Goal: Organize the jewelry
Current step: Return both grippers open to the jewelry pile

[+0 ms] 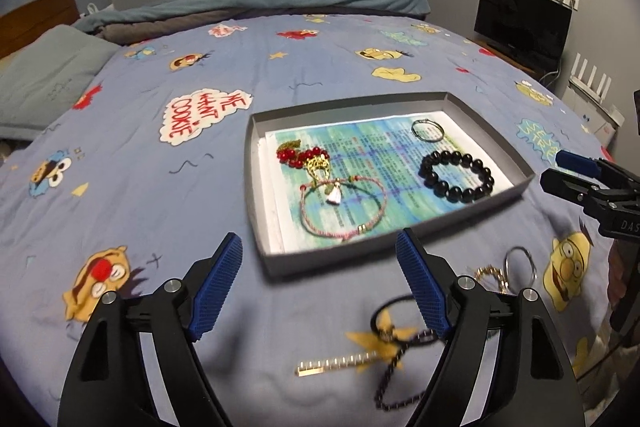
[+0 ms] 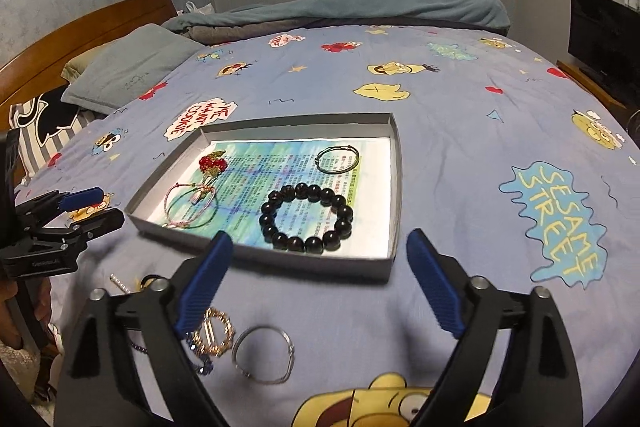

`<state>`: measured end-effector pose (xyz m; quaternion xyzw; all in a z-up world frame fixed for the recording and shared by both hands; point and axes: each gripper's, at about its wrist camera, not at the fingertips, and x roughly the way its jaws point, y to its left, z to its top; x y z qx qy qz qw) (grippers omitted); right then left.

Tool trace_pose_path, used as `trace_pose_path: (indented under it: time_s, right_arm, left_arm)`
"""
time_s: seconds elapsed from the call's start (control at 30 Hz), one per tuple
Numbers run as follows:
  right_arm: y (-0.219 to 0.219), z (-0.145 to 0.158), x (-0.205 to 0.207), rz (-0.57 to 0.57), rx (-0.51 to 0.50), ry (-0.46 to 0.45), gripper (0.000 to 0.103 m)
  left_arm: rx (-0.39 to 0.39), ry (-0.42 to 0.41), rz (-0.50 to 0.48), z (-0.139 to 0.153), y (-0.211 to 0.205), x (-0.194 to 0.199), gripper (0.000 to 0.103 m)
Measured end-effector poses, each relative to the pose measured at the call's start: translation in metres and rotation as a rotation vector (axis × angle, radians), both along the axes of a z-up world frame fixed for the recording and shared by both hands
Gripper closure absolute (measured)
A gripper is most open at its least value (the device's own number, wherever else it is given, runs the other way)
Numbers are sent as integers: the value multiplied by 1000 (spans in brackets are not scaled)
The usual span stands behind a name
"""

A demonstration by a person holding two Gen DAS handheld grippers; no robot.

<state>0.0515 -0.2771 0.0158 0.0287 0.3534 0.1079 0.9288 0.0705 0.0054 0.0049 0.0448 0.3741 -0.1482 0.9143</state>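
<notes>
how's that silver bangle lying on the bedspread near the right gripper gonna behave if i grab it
The silver bangle looks like a thin closed metal hoop, so probably stiff and light. Its shiny surface may slip between the pads. Lying flat on the soft bedspread, it likely won't roll, but its low rim could be hard to get under.

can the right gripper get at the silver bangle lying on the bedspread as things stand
Probably yes. The thin silver metal bangle lies flat on the blue cartoon-print bedspread, just ahead of the open, empty right gripper. Nothing covers it; only the small gold chain bracelet sits close beside it on one side.
</notes>
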Motion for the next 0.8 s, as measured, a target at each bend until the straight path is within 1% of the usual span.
trace_pose_path:
  time_s: [0.1,0.13,0.17,0.33,0.47,0.57,0.67,0.8]
  right_arm:
    - [1,2,-9,-4,-13,-12,6]
    - [2,3,-13,-4,-21,-21,6]
    - [3,4,-15,-5,-27,-27,6]
    - [7,9,-31,-8,-51,-49,6]
    - [6,9,-39,-16,-48,-41,6]
    - [8,5,-43,-10,-51,-21,6]
    - [11,-2,-47,-12,-73,-6,6]
    - [13,-11,-53,-7,-90,2,6]
  left_arm:
    - [10,-6,3,1,1,-11,20]
    - [11,-9,7,2,2,-15,15]
    - [9,-13,12,3,3,-18,12]
    - [8,0,13,2,4,-31,11]
    - [9,6,29,-2,5,-41,9]
    - [10,1,43,-6,8,-48,7]
    - [34,-5,56,-14,7,-55,7]
    - [40,13,60,-25,7,-61,7]
